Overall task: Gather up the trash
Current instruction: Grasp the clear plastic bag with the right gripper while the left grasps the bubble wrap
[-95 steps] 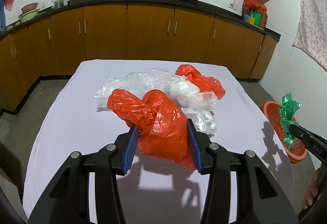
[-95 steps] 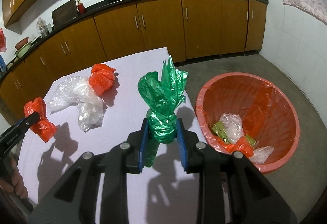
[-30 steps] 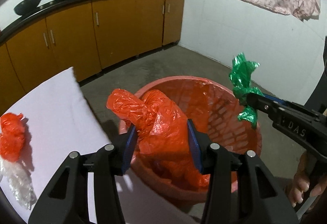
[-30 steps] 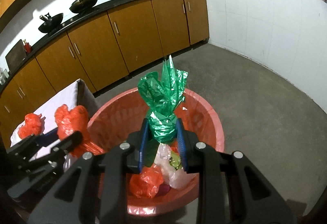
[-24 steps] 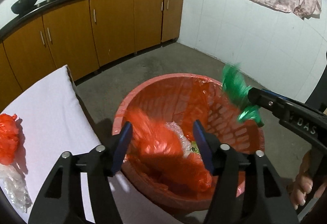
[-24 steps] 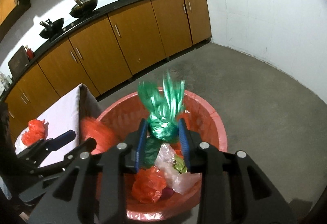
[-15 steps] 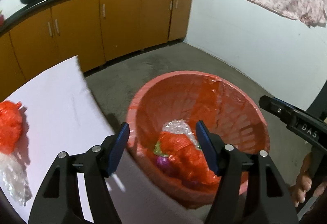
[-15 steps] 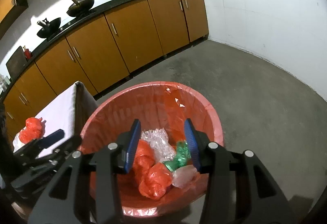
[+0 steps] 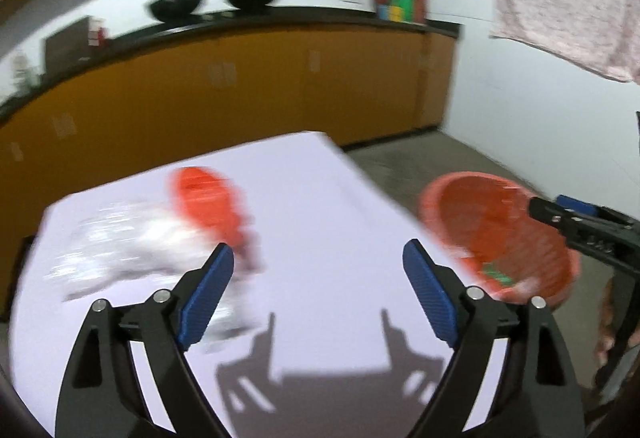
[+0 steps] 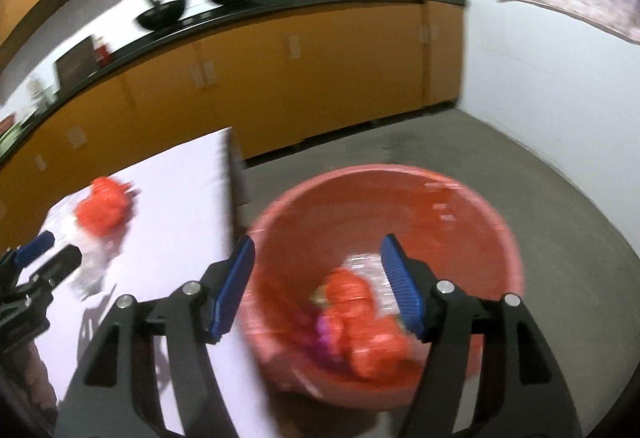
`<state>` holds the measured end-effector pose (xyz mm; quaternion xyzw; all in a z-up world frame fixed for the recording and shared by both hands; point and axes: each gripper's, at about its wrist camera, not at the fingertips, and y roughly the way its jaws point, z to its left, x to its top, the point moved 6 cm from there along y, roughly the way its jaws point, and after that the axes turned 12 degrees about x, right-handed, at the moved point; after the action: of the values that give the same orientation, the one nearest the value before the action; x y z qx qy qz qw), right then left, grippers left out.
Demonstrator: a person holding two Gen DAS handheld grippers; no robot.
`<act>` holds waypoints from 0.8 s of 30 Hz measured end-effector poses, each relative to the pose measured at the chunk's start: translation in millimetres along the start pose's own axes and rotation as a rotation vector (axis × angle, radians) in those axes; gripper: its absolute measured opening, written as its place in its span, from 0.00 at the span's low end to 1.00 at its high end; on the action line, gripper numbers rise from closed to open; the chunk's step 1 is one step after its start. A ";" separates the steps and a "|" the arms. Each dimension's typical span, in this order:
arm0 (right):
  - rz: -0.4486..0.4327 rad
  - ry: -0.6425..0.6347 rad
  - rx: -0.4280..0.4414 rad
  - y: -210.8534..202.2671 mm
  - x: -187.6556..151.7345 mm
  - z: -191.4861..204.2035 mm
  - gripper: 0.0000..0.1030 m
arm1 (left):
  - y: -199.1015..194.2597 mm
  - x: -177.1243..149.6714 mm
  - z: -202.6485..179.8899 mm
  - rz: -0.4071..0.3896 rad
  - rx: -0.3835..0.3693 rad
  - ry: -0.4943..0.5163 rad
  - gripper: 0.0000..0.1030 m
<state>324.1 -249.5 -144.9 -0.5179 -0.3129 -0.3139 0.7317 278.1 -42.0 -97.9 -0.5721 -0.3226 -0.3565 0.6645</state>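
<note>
Tabletop (image 9: 312, 198) fills the space ahead of the left gripper (image 9: 318, 288), whose jaws are spread wide with nothing between them; bare white surface lies between and beyond the blue pads, and the tabletop's right edge runs diagonally just past the right jaw. Left of the left jaw, a red bag (image 9: 208, 198) lies against a heap of clear plastic (image 9: 120, 250), both smeared by motion blur so their outlines are hard to read; the plastic's near end is hidden behind the left jaw. The bin (image 9: 496, 234) stands on the floor just off the tabletop's right edge, its far side crossed by the right gripper (image 9: 560, 216). In the right wrist view the right gripper's (image 10: 318, 288) jaws are also spread and hold nothing, hanging over the bin (image 10: 472, 206), which holds red, clear and other scraps too blurred to sort. Open concrete floor (image 10: 460, 150) lies beyond and right of the bin, up to the white wall and cabinets (image 10: 280, 86). The left gripper (image 10: 36, 258) is cut off at that view's left edge, over the tabletop (image 10: 180, 206), near the red bag (image 10: 106, 208).
</note>
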 end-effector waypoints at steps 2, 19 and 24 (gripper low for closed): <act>0.022 -0.028 0.049 8.7 -4.1 28.6 0.63 | -0.1 -8.4 34.8 -0.004 0.086 -0.008 0.86; 0.200 -0.243 0.320 85.1 -41.0 235.8 0.57 | 20.6 -60.1 227.5 0.110 0.406 -0.253 0.89; 0.249 -0.257 0.320 113.3 -51.5 258.7 0.56 | 22.0 -62.7 237.7 0.097 0.397 -0.265 0.89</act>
<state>347.3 34.5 -179.6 -0.4656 -0.3830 -0.0990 0.7916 258.0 201.9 -129.4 -0.4867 -0.4426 -0.1756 0.7324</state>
